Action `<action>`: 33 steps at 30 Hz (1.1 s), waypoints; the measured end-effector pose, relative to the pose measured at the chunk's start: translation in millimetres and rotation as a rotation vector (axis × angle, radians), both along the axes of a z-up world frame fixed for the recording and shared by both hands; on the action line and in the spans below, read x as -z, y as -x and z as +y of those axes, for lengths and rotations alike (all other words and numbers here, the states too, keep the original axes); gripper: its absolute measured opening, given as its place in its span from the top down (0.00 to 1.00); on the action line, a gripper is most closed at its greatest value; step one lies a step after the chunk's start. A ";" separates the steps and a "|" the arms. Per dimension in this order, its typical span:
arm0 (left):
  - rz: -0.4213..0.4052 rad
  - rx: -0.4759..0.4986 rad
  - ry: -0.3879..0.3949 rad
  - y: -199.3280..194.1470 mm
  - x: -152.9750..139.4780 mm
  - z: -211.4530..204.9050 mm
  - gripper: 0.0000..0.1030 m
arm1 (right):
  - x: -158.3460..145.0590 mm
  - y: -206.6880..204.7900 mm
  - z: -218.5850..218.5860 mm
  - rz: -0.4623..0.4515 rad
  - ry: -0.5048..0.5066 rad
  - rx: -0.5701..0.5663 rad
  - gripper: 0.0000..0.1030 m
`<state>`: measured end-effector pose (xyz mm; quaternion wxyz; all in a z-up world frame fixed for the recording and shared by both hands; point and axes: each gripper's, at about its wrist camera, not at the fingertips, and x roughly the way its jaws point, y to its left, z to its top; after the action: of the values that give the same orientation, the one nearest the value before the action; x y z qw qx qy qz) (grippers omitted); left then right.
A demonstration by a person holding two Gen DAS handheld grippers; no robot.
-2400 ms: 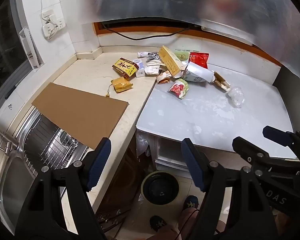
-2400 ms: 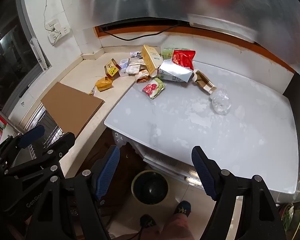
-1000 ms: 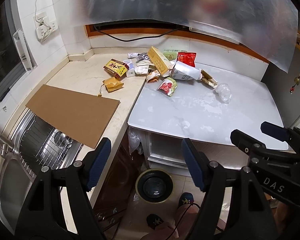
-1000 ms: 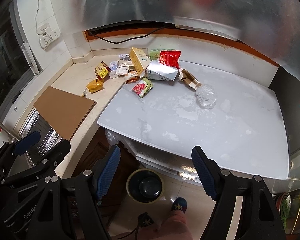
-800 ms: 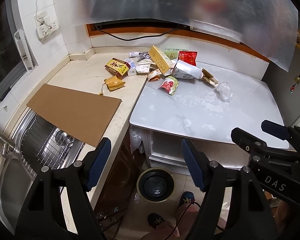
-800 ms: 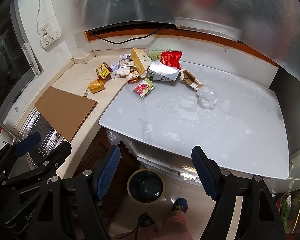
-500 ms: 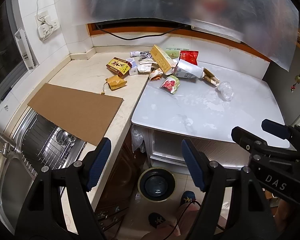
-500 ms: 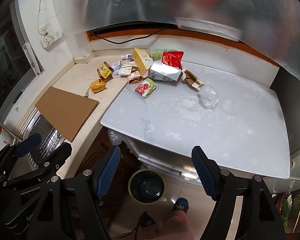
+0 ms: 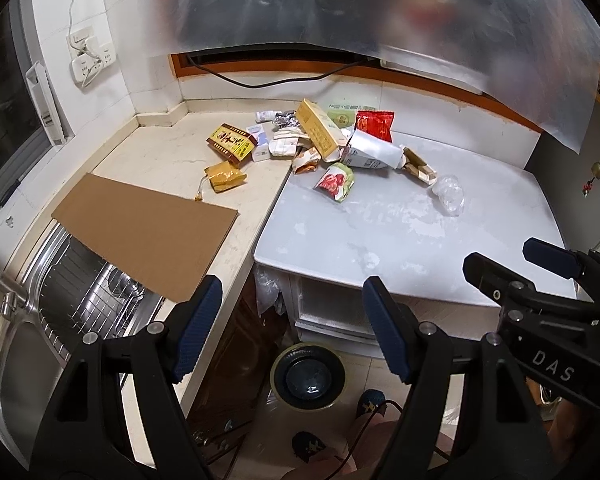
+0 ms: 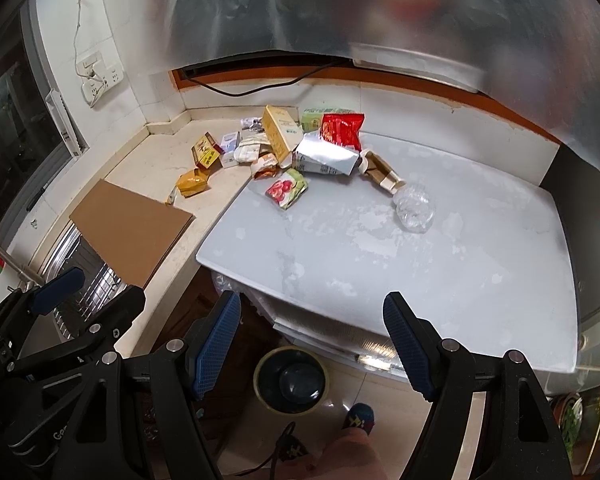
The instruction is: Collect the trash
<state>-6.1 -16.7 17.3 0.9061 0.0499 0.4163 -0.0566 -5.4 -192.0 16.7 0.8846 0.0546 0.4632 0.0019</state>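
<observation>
Trash pile point(image 9: 324, 148) lies untouched; the view has merely drifted. Left gripper point(image 9: 292, 320) and right gripper point(image 10: 312, 344) gape empty; collection not begun.

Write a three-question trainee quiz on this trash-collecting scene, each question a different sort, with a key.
1. True or false: the left gripper is closed on a wrapper.
2. Multiple choice: the crumpled clear plastic lies on A) the beige counter, B) the white tabletop, C) the floor.
3. Fill in: a flat sheet of ______ partly covers the sink.

Key
1. False: both it and the right gripper stand open and empty.
2. B
3. cardboard
</observation>
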 end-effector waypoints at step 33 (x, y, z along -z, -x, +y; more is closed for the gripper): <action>0.290 -0.017 0.146 -175.4 87.7 -126.1 0.32 | 101.1 -173.3 -185.5 0.146 -0.045 0.028 0.33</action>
<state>169.3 -142.7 -70.4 0.8382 -0.0282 0.5379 -0.0858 167.9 -377.5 -84.4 0.8469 0.0811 0.5255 -0.0039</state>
